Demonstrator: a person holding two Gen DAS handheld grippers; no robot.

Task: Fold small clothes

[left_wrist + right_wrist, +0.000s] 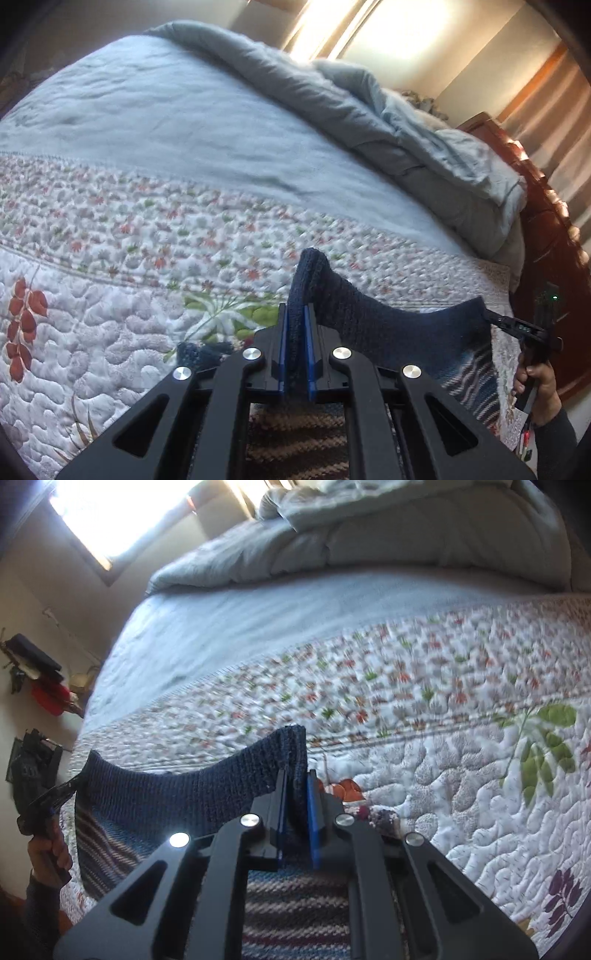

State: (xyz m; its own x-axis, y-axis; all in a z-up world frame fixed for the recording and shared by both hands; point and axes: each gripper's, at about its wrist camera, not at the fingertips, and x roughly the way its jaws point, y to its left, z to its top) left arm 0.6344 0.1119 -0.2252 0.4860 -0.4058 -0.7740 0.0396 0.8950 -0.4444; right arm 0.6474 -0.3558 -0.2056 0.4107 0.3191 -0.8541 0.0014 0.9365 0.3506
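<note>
A small knitted sweater with a navy ribbed band (369, 314) and a striped body (469, 373) hangs stretched between my two grippers above the bed. My left gripper (296, 314) is shut on one corner of the navy band. My right gripper (297, 779) is shut on the other corner of the band (207, 786). The striped body (295, 915) hangs below the grippers. In the left wrist view the right gripper (495, 318) shows at the far right, held by a hand. In the right wrist view the left gripper (68, 786) shows at the far left.
A quilted floral bedspread (129, 295) covers the bed under the sweater. A grey duvet (388, 122) lies bunched at the head of the bed. A wooden headboard (543, 221) edges the right. Dark and red items (40, 679) hang on the wall at left.
</note>
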